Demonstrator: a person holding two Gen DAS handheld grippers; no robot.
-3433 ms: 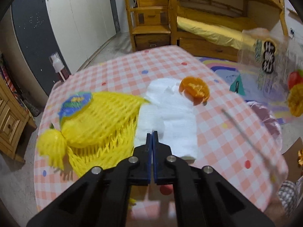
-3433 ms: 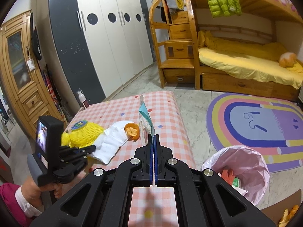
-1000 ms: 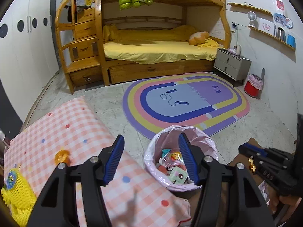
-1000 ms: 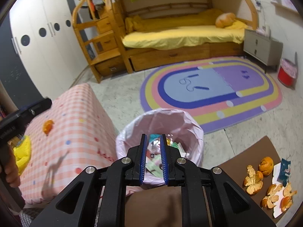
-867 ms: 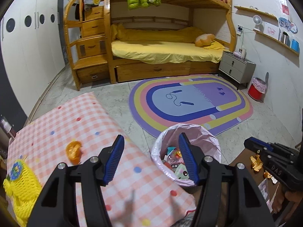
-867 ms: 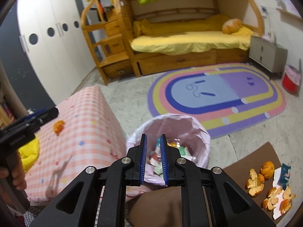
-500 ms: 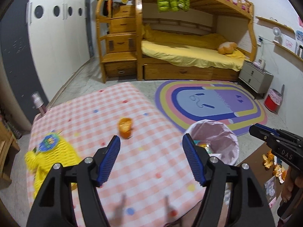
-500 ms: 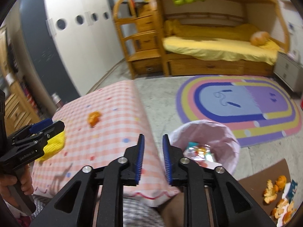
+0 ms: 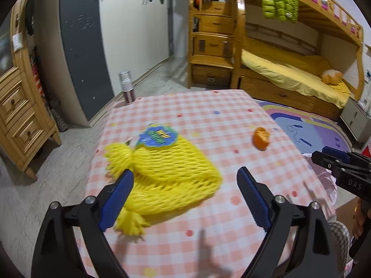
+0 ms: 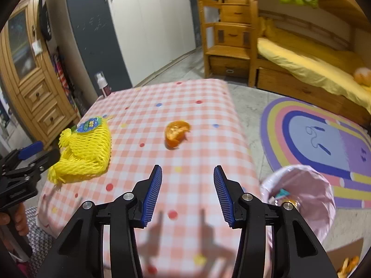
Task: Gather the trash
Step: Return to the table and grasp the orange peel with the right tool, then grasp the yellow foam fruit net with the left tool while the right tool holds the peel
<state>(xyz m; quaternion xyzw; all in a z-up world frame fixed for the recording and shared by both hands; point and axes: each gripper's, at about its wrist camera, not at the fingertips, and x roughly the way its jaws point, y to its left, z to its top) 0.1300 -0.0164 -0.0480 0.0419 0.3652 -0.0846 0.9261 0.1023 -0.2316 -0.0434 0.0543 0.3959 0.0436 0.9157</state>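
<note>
Both sets of jaws apart, nothing held. Left gripper point(image 9: 183, 197) hangs over the yellow foam net point(image 9: 167, 173), likely lined up to grab it. Right gripper point(image 10: 187, 192) faces the orange peel point(image 10: 175, 134) at 12 o'clock on the table point(image 10: 208, 162); peel curled, bright. Pink-lined bin point(image 10: 301, 197) at 3 o'clock.

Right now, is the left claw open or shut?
Open. The left claw has its blue pads spread wide apart, empty, above the yellow foam net.
</note>
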